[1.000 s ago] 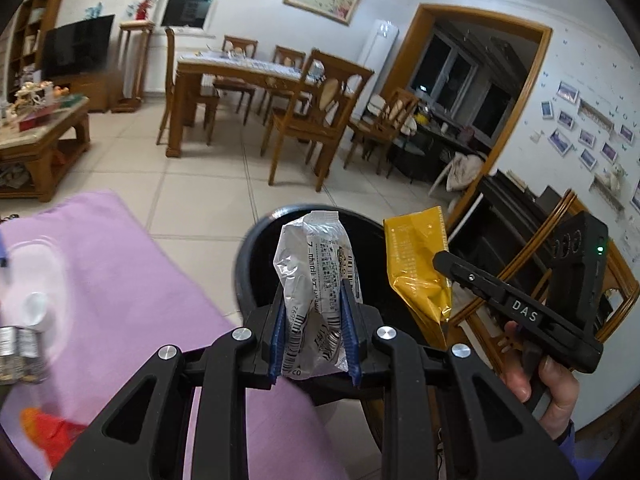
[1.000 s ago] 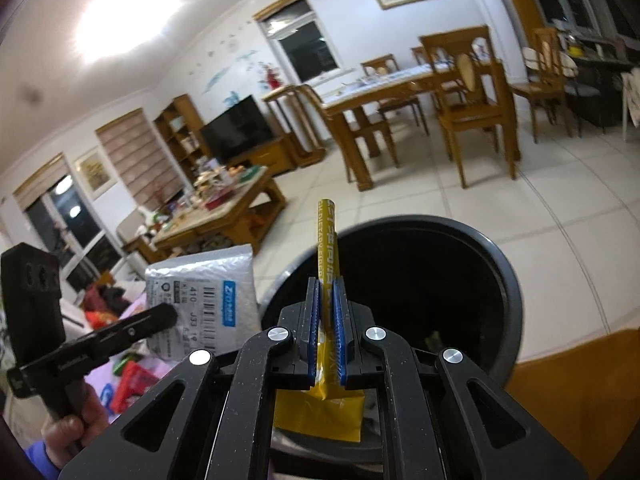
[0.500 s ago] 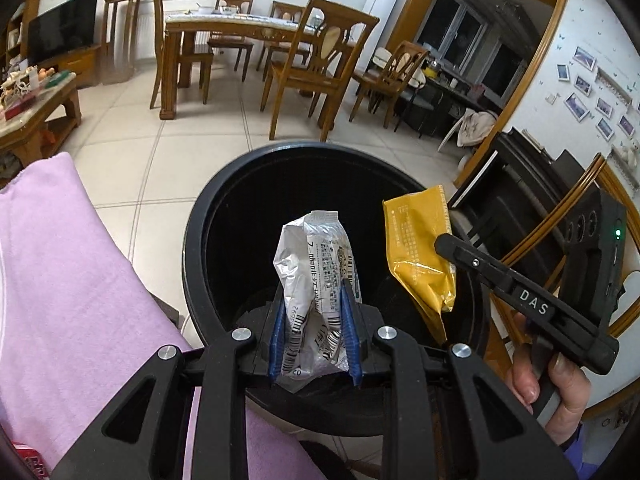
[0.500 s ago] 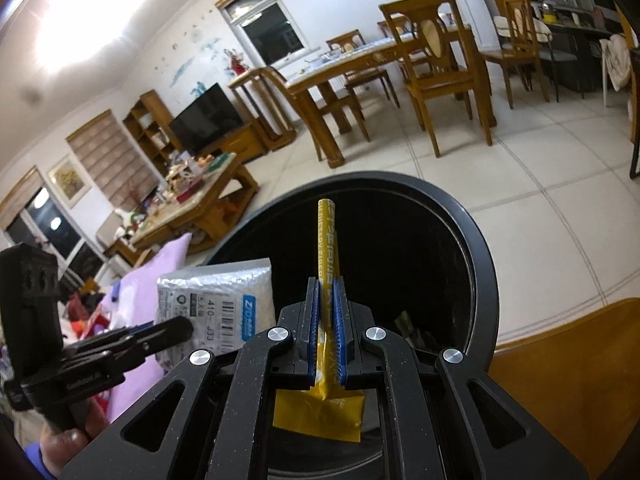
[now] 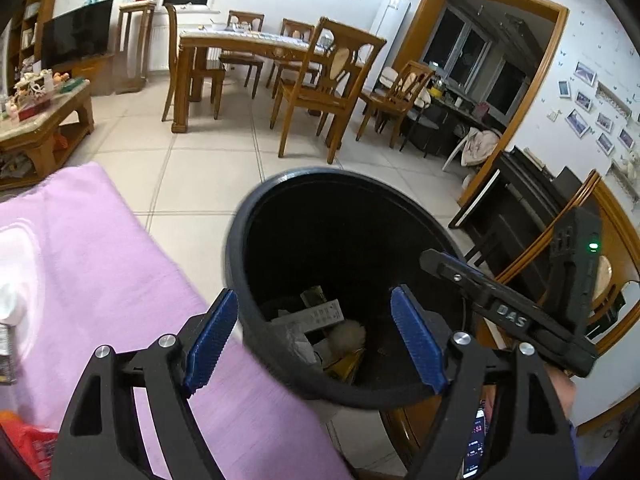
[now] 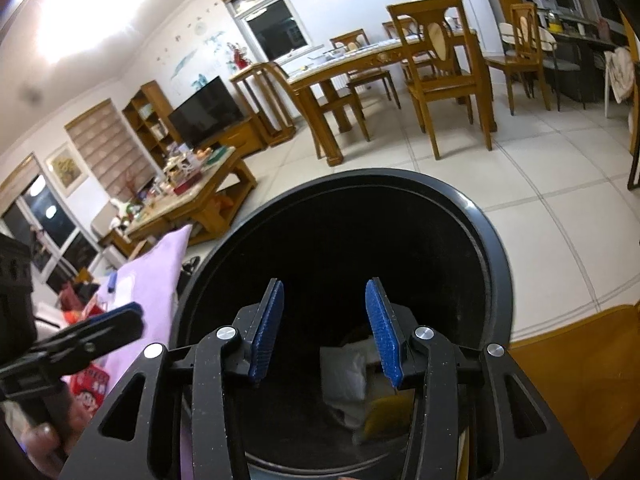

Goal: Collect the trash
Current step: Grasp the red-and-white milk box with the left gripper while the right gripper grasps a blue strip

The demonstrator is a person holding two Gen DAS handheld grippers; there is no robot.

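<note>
Both claws hang over the black bin (image 5: 240,264), jaws opening with nothing between them: left claw (image 5: 316,338), right claw (image 6: 326,330). Wrappers (image 6: 348,376) lie at the bin's bottom. More litter (image 6: 90,380) (red packet, nine o'clock) waits on the purple table (image 5: 100,264).

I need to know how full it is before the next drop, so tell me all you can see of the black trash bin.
The black trash bin is a round, open-topped container, plastic by its look, with a thick rolled rim and dark smooth walls. It stands upright on the pale tiled floor, close beside the purple cloth. Only its bottom holds trash: a white wrapper, a yellow packet and other scraps. Both grippers hang over its mouth, jaws opening, nothing between them.
</note>
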